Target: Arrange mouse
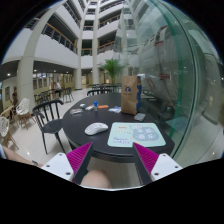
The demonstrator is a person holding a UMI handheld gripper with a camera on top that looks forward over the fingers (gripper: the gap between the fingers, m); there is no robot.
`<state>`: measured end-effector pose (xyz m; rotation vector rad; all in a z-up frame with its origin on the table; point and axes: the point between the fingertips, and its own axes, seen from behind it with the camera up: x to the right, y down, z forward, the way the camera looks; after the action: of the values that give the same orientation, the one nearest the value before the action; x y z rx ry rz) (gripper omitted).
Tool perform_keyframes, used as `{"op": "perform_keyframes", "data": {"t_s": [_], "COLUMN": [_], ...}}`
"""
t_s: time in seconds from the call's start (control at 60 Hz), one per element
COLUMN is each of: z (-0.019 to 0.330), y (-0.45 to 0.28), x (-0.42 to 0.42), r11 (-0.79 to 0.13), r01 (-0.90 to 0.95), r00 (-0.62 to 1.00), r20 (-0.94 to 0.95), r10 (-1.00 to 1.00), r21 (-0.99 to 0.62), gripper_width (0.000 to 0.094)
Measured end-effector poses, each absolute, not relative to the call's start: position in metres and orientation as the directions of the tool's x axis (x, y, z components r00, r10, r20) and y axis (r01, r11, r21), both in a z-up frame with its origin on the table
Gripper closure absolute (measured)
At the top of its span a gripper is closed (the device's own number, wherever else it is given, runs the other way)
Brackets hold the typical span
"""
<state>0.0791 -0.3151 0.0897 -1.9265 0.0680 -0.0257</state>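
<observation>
A white mouse (96,127) lies on a dark round table (82,115), just left of a light green mouse pad (132,134). My gripper (113,158) hovers at the table's near edge, well short of the mouse. Its two fingers with magenta pads (80,155) are spread wide apart and hold nothing. The mouse and the pad lie beyond the fingers, the mouse ahead of the left one.
A brown paper bag (131,95) stands at the table's far side. A black chair (47,113) stands left of the table. Further tables and chairs fill the atrium behind. A glass wall runs along the right.
</observation>
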Motion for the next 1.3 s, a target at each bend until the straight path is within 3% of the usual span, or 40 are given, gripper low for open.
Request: {"op": "perform_keyframes", "data": {"t_s": [0.3, 0.367, 0.55, 0.8, 1.05, 1.3], "z": [0.071, 0.082, 0.062, 0.063, 0.013, -0.016], "y": [-0.299, -0.296, -0.290, -0.281, -0.191, -0.108], "x": [0.063, 0.064, 0.048, 0.035, -0.041, -0.023], "r11": [-0.403, -0.405, -0.410, -0.418, -0.494, -0.518], "r01": [-0.015, 0.002, 0.002, -0.002, 0.033, 0.041], "r00": [1.000, 1.000, 1.000, 0.999, 0.984, 0.998], "r20": [-0.005, 0.011, 0.004, -0.017, -0.058, 0.006], "r10": [-0.025, -0.018, -0.004, 0.033, 0.168, 0.069], "r21": [-0.915, -0.914, -0.912, -0.908, -0.869, -0.855], "gripper_width": [0.0109, 0.0109, 0.0110, 0.0111, 0.0108, 0.0110]}}
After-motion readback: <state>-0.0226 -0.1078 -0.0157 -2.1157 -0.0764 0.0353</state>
